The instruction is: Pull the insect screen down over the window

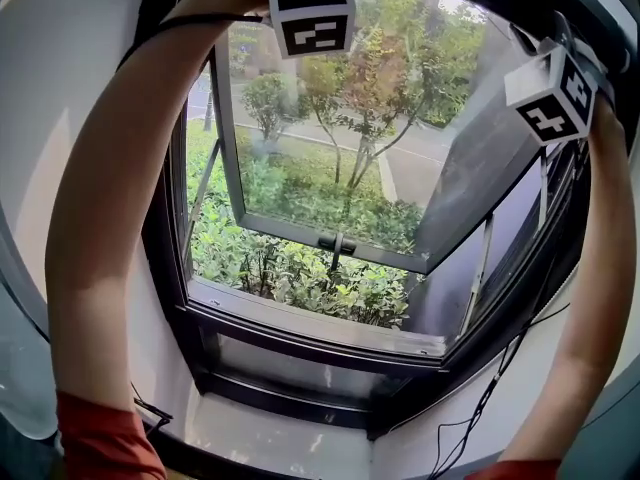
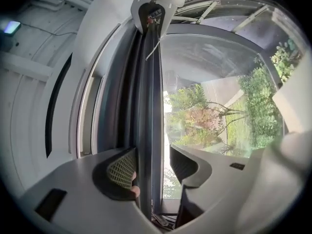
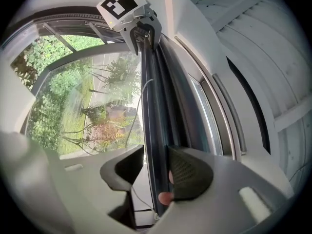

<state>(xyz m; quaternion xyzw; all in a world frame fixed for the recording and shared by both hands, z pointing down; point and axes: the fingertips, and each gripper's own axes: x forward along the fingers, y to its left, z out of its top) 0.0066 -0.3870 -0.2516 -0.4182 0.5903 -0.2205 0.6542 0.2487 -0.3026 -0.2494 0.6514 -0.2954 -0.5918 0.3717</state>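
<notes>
The insect screen's dark pull bar (image 2: 148,106) runs along the top of the window frame, and both of my grippers are raised to it. My left gripper (image 2: 151,167) straddles the bar, open: its left pad (image 2: 122,169) lies against the bar, while a gap shows at the other jaw. My right gripper (image 3: 155,167) is shut on the same bar (image 3: 156,106), with a jaw against each side. Each gripper shows at the far end of the bar in the other's view: the right gripper (image 2: 152,11) and the left gripper (image 3: 144,33). In the head view only the marker cubes (image 1: 310,8) (image 1: 555,93) show.
The glass sash (image 1: 330,148) hangs open outward, with its black handle (image 1: 336,244) at the bottom rail. Shrubs and trees lie outside. The sill (image 1: 320,323) is below. The person's bare arms (image 1: 100,218) (image 1: 590,298) frame the opening. Cables (image 1: 490,398) hang at the lower right.
</notes>
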